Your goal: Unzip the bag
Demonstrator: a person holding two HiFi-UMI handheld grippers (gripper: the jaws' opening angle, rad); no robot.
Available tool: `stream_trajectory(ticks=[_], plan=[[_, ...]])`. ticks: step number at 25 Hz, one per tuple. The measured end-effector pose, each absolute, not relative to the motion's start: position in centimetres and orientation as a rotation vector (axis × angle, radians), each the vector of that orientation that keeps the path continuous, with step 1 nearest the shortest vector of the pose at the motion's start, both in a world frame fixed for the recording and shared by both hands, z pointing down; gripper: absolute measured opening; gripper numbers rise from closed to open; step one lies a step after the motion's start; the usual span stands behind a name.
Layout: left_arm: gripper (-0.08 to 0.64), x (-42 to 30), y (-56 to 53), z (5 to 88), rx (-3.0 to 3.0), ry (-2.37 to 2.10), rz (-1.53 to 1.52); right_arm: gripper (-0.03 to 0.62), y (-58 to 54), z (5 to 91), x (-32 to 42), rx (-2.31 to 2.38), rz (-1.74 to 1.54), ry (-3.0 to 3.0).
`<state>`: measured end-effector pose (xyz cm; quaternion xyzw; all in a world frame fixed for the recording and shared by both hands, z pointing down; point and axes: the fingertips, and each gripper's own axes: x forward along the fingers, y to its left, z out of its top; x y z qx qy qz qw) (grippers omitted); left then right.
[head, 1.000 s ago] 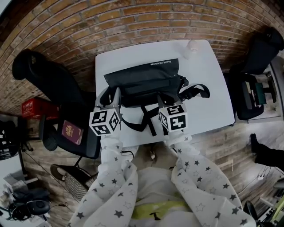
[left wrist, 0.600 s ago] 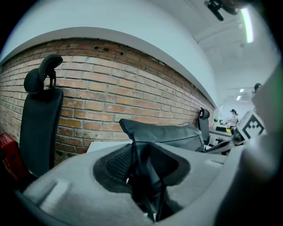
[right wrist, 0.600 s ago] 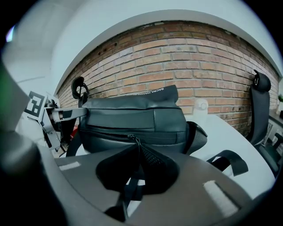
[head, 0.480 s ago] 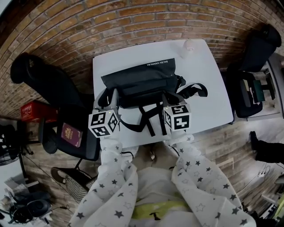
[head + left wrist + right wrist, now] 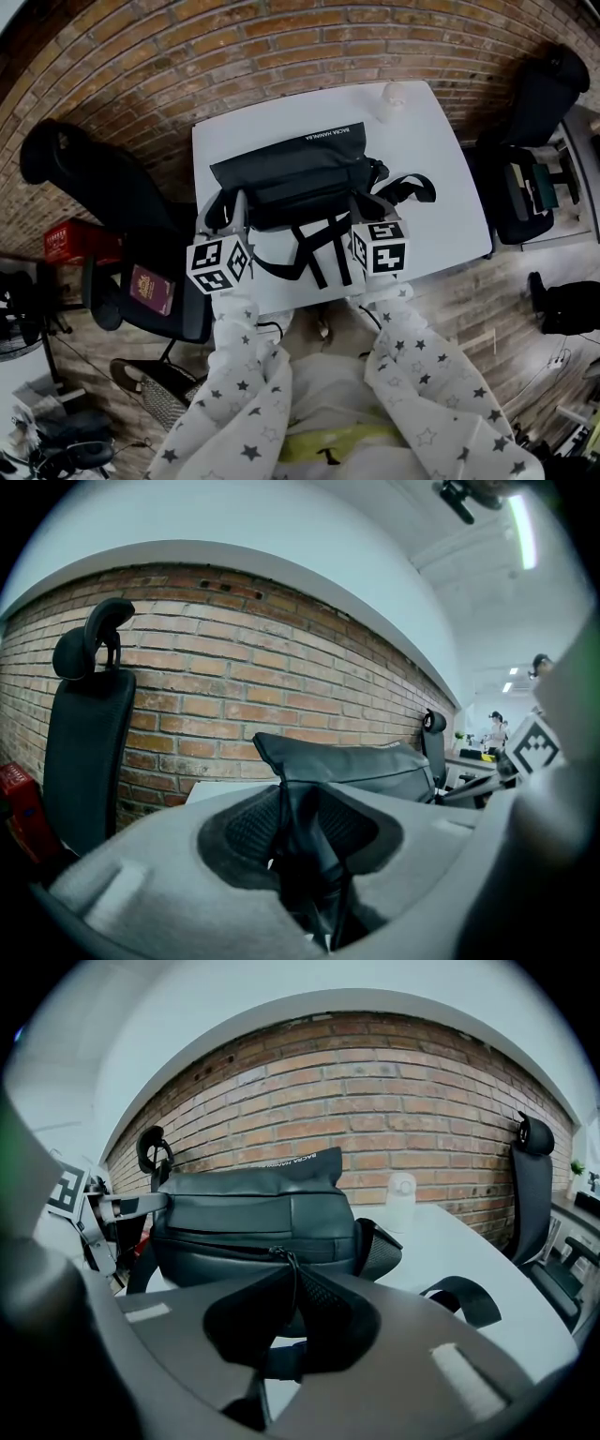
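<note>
A black bag lies on a white table, with its straps trailing toward the near edge. My left gripper is at the bag's left end. In the left gripper view, my left gripper is shut on a fold of the bag's black fabric. My right gripper is at the front of the bag, right of the middle. In the right gripper view, my right gripper is shut on the zipper pull. The dark zip line runs left from the pull.
A white bottle stands at the table's far right corner, also visible as the bottle behind the bag. A black office chair with a maroon booklet on its seat is left of the table. Another chair is to the right. A brick wall lies behind.
My right gripper has moved to the right along the front of the bag, still holding the zipper pull. The left gripper has kept its hold at the bag's left end.
</note>
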<state>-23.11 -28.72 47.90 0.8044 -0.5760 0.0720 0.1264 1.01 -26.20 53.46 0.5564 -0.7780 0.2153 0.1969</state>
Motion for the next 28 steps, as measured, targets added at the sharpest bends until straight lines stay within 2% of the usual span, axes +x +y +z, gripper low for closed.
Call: stream_trajectory(ticks=[28], plan=[[0.127, -23.3, -28.4, 47.9, 2.331, -1.703, 0.196, 0.026, -26.5, 53.5, 5.1, 1.714, 0.625, -2.088]])
